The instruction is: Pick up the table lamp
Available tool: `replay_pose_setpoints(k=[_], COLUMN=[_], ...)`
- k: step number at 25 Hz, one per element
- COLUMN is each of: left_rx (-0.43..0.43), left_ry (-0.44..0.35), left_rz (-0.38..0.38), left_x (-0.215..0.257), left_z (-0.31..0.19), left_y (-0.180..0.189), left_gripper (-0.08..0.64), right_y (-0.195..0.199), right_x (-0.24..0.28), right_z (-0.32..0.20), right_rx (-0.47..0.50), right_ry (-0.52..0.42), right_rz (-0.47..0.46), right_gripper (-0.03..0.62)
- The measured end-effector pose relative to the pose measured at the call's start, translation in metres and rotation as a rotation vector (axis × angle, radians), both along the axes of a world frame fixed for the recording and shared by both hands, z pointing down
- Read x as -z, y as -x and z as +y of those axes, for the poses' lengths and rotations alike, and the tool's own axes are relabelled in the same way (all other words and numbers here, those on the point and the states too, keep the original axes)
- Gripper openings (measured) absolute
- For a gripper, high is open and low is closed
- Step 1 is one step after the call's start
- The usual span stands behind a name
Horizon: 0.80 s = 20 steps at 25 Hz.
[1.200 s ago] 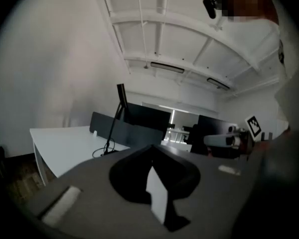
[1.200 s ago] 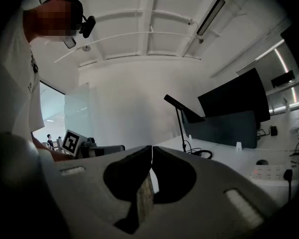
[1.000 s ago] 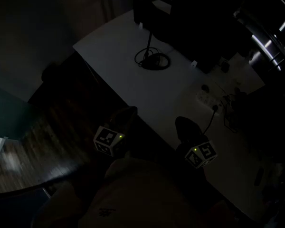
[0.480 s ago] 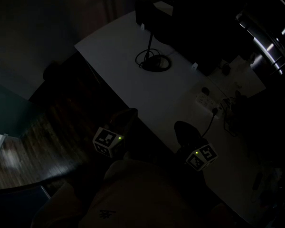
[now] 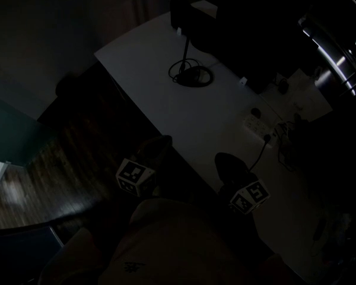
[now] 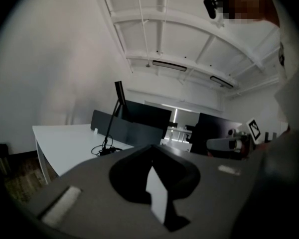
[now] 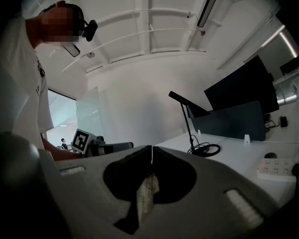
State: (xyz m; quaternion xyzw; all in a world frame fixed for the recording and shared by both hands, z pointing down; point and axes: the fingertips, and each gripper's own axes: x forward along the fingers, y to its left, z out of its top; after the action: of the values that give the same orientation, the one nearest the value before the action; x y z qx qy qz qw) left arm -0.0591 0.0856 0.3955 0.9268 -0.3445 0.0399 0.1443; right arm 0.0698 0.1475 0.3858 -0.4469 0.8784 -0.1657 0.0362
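Note:
The table lamp point(image 5: 188, 70) stands far off on the white table point(image 5: 142, 70): a round dark base with a coiled cable and a thin black stem. It also shows in the left gripper view, lamp point(image 6: 109, 133), and in the right gripper view, lamp point(image 7: 192, 128). My left gripper point(image 5: 159, 144) hangs shut and empty just off the table's near edge, well short of the lamp. My right gripper point(image 5: 224, 161) is over the table's near edge, jaws closed together with nothing between them. Both are seen shut in their own views, left gripper point(image 6: 152, 147) and right gripper point(image 7: 151, 147).
The room is very dark in the head view. A dark monitor and a grey divider panel point(image 6: 127, 131) stand behind the lamp. A white power strip point(image 5: 256, 123) with a plugged cable lies to the right. A dark bin point(image 6: 0, 152) sits on the wooden floor at the left.
Both grippers stay shut and empty. The right gripper's marker cube has slid slightly left and down in the head view; the lamp has not moved.

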Motion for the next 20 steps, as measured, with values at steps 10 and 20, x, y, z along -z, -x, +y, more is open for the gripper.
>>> replay_pose_setpoints(k=[10, 20], left_rx=[0.036, 0.120], left_ry=[-0.005, -0.010], left_rz=[-0.020, -0.014], left_x=[-0.008, -0.011], left_z=[0.027, 0.044], left_y=[-0.026, -0.018], left_gripper=[-0.002, -0.002], right_y=[-0.033, -0.037], right_x=[-0.016, -0.036], right_z=[0.016, 0.036], right_rx=[0.010, 0.060], right_ry=[0.039, 0.039], right_rz=[-0.010, 0.014], right_gripper=[0.006, 0.008])
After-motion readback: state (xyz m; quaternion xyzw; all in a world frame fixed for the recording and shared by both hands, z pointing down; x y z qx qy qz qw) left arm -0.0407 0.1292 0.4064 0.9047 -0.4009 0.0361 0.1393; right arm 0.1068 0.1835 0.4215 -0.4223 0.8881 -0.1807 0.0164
